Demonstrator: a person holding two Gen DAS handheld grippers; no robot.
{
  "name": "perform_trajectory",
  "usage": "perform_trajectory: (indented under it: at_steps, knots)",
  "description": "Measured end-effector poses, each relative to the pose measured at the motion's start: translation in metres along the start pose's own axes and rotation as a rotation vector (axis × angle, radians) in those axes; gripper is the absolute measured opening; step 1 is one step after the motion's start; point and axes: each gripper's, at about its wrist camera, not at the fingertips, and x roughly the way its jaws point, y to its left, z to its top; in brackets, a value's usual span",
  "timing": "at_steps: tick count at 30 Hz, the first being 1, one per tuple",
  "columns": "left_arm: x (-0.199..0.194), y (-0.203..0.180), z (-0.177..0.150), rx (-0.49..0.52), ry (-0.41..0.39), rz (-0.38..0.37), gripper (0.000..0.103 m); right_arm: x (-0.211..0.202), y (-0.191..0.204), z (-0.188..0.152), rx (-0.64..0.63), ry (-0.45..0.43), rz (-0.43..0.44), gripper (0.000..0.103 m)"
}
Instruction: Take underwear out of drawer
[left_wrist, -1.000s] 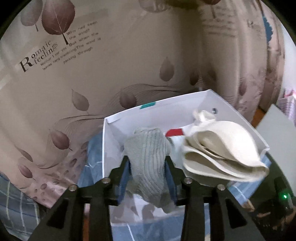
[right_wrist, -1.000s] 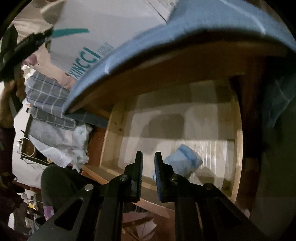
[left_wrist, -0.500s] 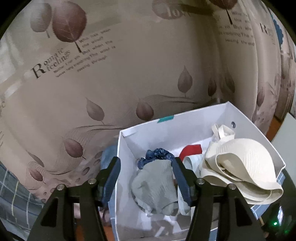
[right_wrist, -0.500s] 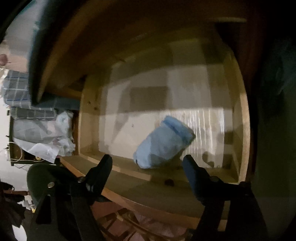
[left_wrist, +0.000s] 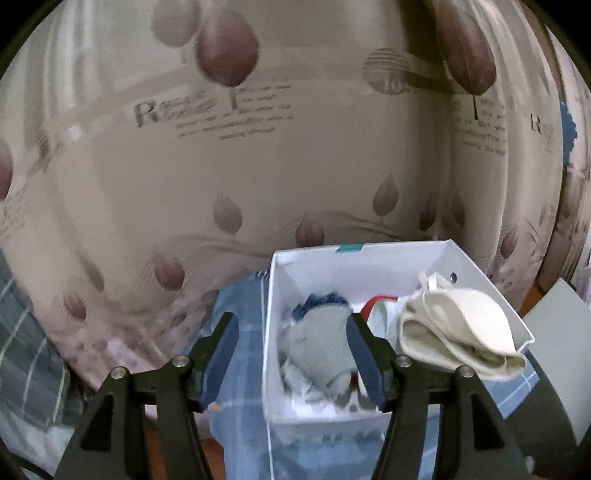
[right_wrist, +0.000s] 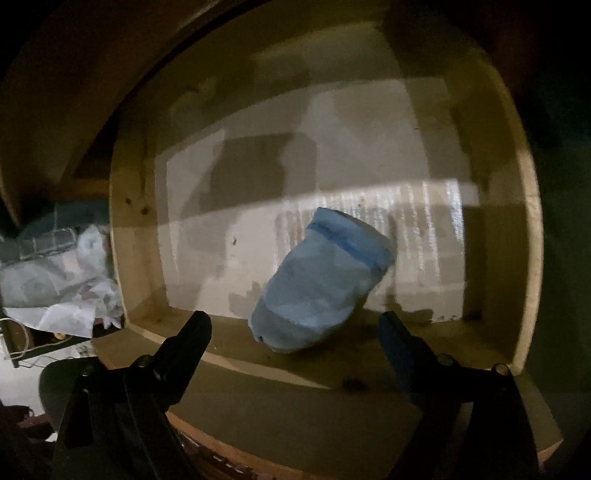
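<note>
The right gripper (right_wrist: 293, 326) is spread wide and holds nothing; its fingers frame the folded blue underwear (right_wrist: 319, 280) at roughly 10 and 2 o'clock of the lens centre line. The underwear lies inside the wooden drawer (right_wrist: 526, 221), on the pale drawer floor, close to the front wall and slightly right of centre, tilted with its darker banded edge toward 1 o'clock and its rounded folded end toward 7 o'clock. The item appears to be light, soft knit fabric, rolled or folded into a compact bundle; expect it to compress under the pads and possibly unfold if lifted by one layer only. Recommended hold: across the thick middle of the bundle, pinching all layers, not the banded edge. Slip risk is judged low; fragility none. The left gripper (left_wrist: 291, 354) is likewise open and empty, positioned over the left side of a white box (left_wrist: 487, 280) containing a grey-green garment (left_wrist: 317, 343) and a cream folded item (left_wrist: 461, 332).
</note>
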Motion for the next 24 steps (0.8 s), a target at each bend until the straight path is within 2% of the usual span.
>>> perform_trajectory:
  at_steps: [2,4,6,9,11,12,13,14,21,24]
  knots:
    - [-0.007,0.006,-0.011,-0.033,0.007,-0.012,0.063,0.011,0.004,0.002,0.017,0.033,-0.034,0.095]
    - [-0.015,0.012,-0.025,-0.061,0.012,-0.021,0.063,0.021,0.004,0.004,0.038,0.068,-0.028,0.095]
    - [-0.024,0.015,-0.042,-0.067,0.017,0.010,0.063,0.027,0.005,0.007,0.049,0.082,-0.042,0.094]
    - [-0.034,0.017,-0.060,-0.069,0.029,0.053,0.063,0.028,0.007,0.010,0.038,0.057,-0.052,0.094]
    - [-0.040,0.018,-0.073,-0.085,0.043,0.068,0.063,0.030,0.009,0.010,0.020,0.052,-0.057,0.087]
    - [-0.042,0.019,-0.079,-0.094,0.046,0.074,0.063,0.032,0.009,0.009,0.013,0.054,-0.059,0.075]
    - [-0.045,0.020,-0.085,-0.102,0.049,0.081,0.063,0.033,0.008,0.009,0.011,0.060,-0.055,0.058]
    - [-0.045,0.020,-0.089,-0.107,0.056,0.090,0.064,0.036,0.007,0.008,0.012,0.066,-0.042,0.051]
    - [-0.043,0.022,-0.116,-0.157,0.103,0.092,0.064,0.029,0.004,0.007,-0.029,0.019,-0.019,0.040]
    - [-0.042,0.021,-0.125,-0.161,0.111,0.108,0.064,0.023,0.008,0.007,-0.042,-0.014,-0.012,0.039]
